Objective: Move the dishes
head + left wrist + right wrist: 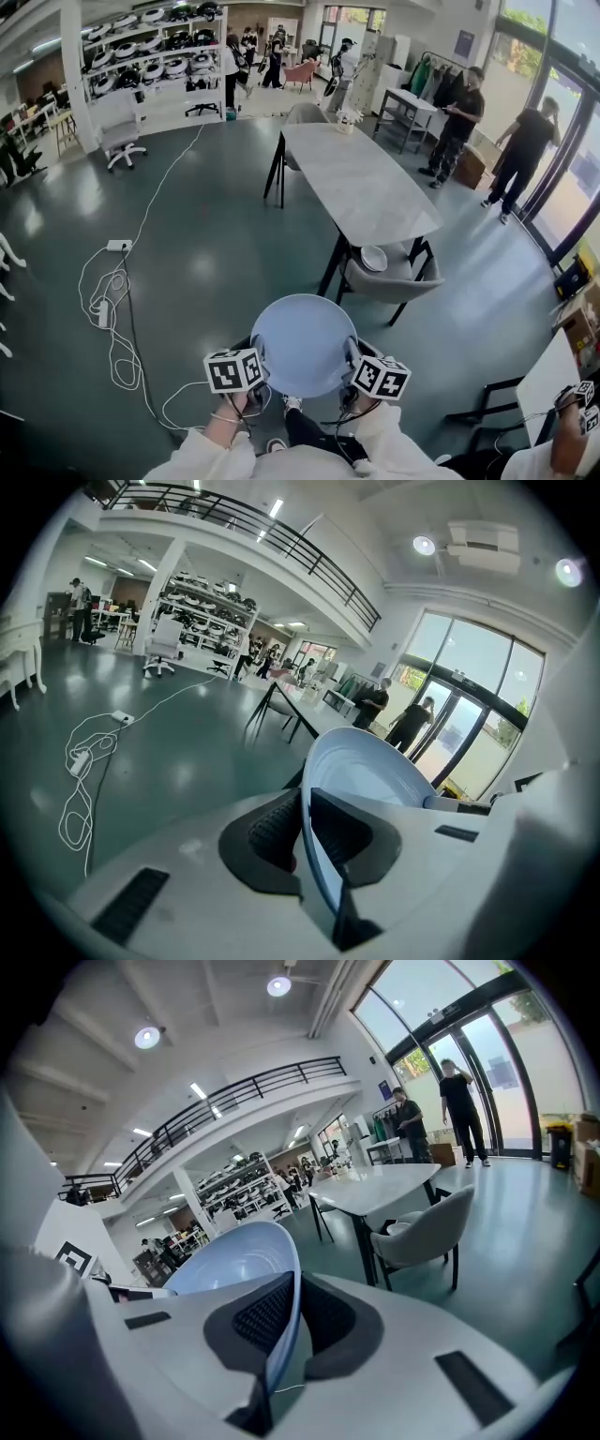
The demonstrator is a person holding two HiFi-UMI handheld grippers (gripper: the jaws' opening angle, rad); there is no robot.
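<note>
1. Pale blue plate carried in mid-air over a dark green floor, rim gripped on two opposite sides, hollow face up.
2. Left gripper clamped on the plate's left rim, jaws narrow, ribbed pads pressed against both faces of the edge.
3. Right gripper closed on the right rim the same way, jaws narrow, plate edge pinched between the dark pads.
4. Ahead of the plate, a long grey table on dark legs, running away toward the far end of the hall.
5. Just beside the table's near end, a grey chair with a small white dish on its seat, possibly a bowl; too small to say for sure.
6. To the left, a white cable looped loosely across the floor.
7. In the background, white shelving stacked with round objects at the left, and two people in dark clothes standing near the glass doors at the right.
</note>
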